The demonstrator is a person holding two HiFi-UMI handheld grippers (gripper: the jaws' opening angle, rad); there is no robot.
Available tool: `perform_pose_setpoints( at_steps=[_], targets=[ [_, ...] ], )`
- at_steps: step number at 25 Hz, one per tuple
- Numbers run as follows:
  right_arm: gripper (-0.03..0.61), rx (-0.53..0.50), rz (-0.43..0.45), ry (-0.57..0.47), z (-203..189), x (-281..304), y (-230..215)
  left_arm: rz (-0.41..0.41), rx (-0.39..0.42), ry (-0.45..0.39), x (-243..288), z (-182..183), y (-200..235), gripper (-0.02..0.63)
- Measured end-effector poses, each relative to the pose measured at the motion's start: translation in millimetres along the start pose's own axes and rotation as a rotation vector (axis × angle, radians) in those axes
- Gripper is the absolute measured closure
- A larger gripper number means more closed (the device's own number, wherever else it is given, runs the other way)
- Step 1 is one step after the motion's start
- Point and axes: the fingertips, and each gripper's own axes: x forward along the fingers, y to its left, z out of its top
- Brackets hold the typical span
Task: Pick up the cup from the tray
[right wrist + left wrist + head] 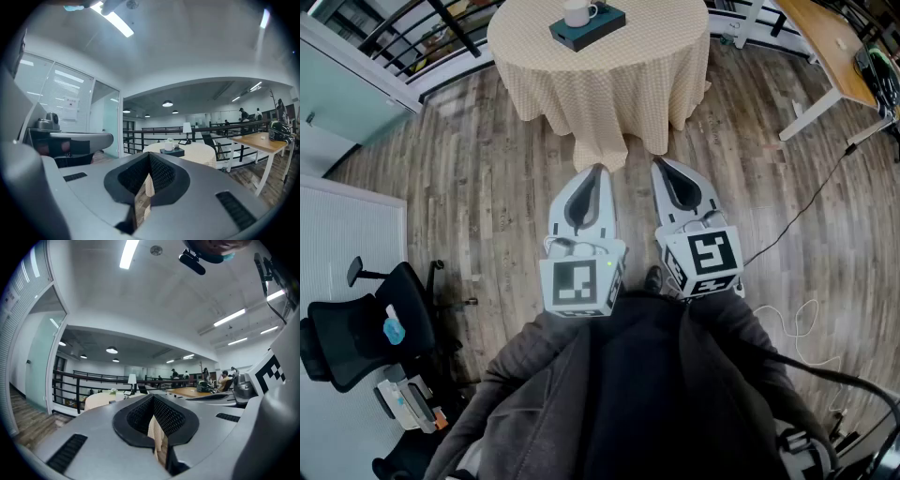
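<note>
A cloth-draped round table (pixel 600 84) stands far on the wood-plank floor (pixel 478 178). Black office chair (pixel 356 342) near left; wooden desk (pixel 830 42) far right.

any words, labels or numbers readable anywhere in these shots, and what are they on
No text can be read in any view.
Left gripper and right gripper: their cubes carry black-and-white square codes, no letters.
Paper sheet on the glass wall: has print, but it is too blurred to read.
Cup and tray: no print visible.
</note>
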Motion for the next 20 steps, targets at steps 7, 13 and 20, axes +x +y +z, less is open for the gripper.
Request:
perform_pose_setpoints(
  at_steps=[7,13,20],
  targets=[
    [0.571,-0.002,-0.002,-0.004,-2.6,3.6,-1.9,-0.014,-0.010,-0.016,3.2,-6.2,-1.5,0.611],
    [0.571,0.004,0.002,0.005,-7.8,5.4,-2.4,-0.015,-0.011,-0.002,6.5,-11.7,-1.5,0.611],
    [0.571,0.054,0.025,-0.020,-9.4,-1.6,-15.1,-0.021,-0.016,0.008,17.7,-14.4,-18.1,0.611]
  ],
)
